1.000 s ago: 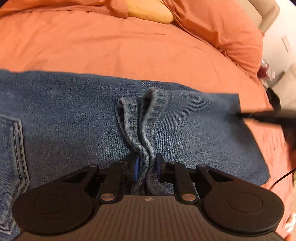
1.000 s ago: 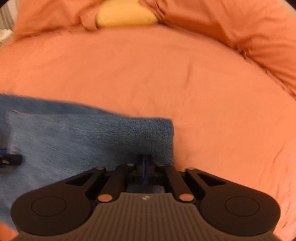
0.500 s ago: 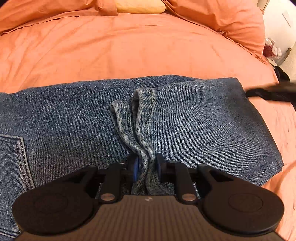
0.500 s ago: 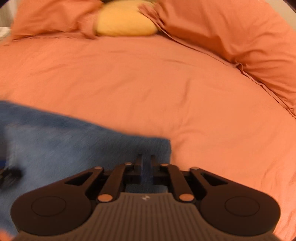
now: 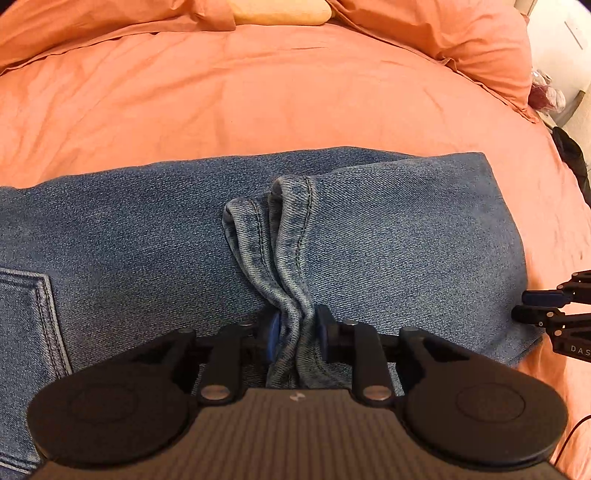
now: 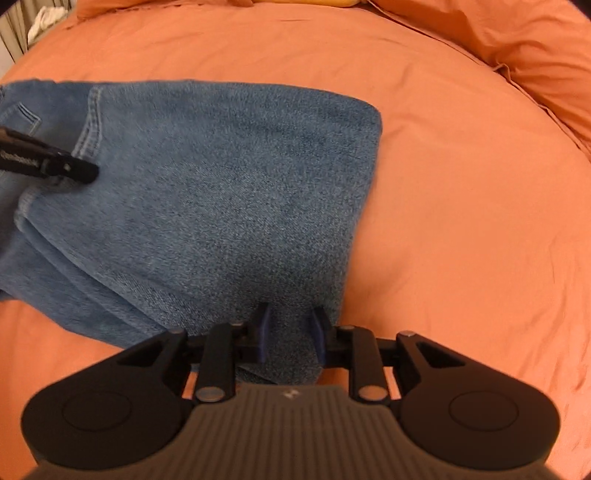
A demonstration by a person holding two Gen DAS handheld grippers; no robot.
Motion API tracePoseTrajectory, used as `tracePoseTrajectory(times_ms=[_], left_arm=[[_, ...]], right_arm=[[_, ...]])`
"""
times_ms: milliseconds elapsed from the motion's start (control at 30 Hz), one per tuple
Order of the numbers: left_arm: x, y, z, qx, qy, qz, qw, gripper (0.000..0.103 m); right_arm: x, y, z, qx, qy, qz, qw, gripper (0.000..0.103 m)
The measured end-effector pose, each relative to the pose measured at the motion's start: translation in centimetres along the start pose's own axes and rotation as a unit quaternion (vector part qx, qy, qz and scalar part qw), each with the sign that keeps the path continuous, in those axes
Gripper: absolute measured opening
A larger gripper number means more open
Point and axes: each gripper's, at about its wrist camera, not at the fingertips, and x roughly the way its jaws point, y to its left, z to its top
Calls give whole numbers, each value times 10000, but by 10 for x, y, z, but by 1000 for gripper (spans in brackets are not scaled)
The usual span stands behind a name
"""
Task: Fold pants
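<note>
Blue denim pants [image 5: 388,240] lie folded across an orange bed sheet [image 5: 258,92]. My left gripper [image 5: 297,330] points steeply down at the near edge, and the bunched leg hems [image 5: 291,229] run between its pads. Its jaws are opening, but the pads still touch the cloth. My right gripper [image 6: 290,328] hovers over the near right corner of the folded pants [image 6: 229,177]. Its jaws are opening too; denim shows in the gap and no pad presses on it. Each gripper shows at the edge of the other's view: right gripper [image 5: 532,306], left gripper [image 6: 55,162].
Orange pillows [image 5: 461,40] and a yellow cushion [image 5: 280,11] lie along the far side of the bed. Bare sheet stretches beyond and right of the pants. Dark objects [image 5: 569,147] sit off the bed's right edge.
The right gripper's jaws went from shut to parted as it slid toward the pants' near right corner. The folded leg has settled flat. The left gripper still has the hems.
</note>
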Motion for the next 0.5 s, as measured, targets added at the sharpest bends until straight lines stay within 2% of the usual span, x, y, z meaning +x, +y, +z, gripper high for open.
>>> tracePoseTrajectory(times_ms=[100, 200, 233, 333, 400, 500], left_arm=[[-1, -3, 0, -35, -3, 85, 10000, 28], [-8, -7, 0, 103, -118, 170, 9997, 34], [-13, -7, -2, 76, -187, 172, 9996, 38], [-34, -6, -10, 46, -416, 248, 9988, 41], [-50, -10, -19, 152, -566, 159, 9982, 42], [-70, -21, -32, 342, -765, 114, 9964, 41]], right_arm=[[-21, 1, -6, 35, -309, -8, 9995, 22], [-51, -2, -30, 453, -859, 1, 9953, 43], [-59, 0, -42, 548, -1041, -13, 9931, 45], [-70, 17, -76, 429, -1432, -423, 9879, 45], [-66, 28, -92, 278, -1590, -670, 9846, 45], [-51, 38, -104, 317, -1722, -771, 9815, 45]])
